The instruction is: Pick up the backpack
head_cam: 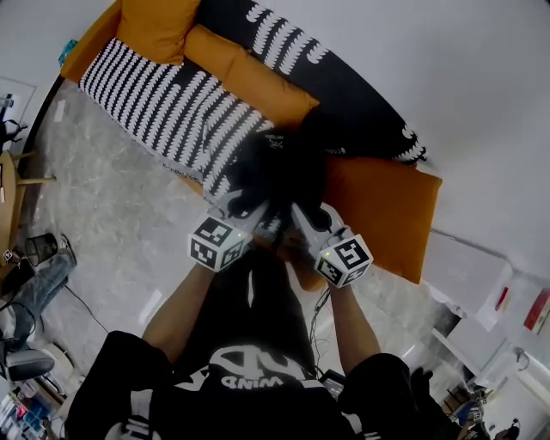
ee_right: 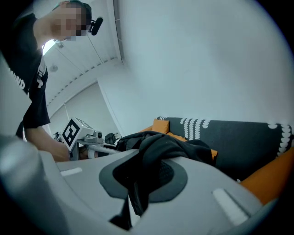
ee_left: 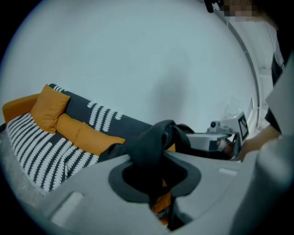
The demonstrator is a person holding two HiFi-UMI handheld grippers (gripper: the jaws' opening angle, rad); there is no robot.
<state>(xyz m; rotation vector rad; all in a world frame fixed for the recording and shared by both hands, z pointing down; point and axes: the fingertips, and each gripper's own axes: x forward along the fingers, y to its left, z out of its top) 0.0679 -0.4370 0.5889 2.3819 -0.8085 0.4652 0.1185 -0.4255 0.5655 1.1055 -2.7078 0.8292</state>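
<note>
Left gripper (head_cam: 247, 206) and right gripper (head_cam: 301, 215) are each clamped on a fold of the black backpack (head_cam: 277, 163), which hangs bunched between them over the sofa (head_cam: 378, 210). The grasp is made. The backpack seems partly lifted, and raising it clear remains.

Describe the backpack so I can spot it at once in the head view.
Find the orange sofa with its black-and-white striped throw. At its front edge, both the left gripper and the right gripper are shut on a dark bundle: the backpack. It is the only plain black thing there, beside orange cushions.
</note>
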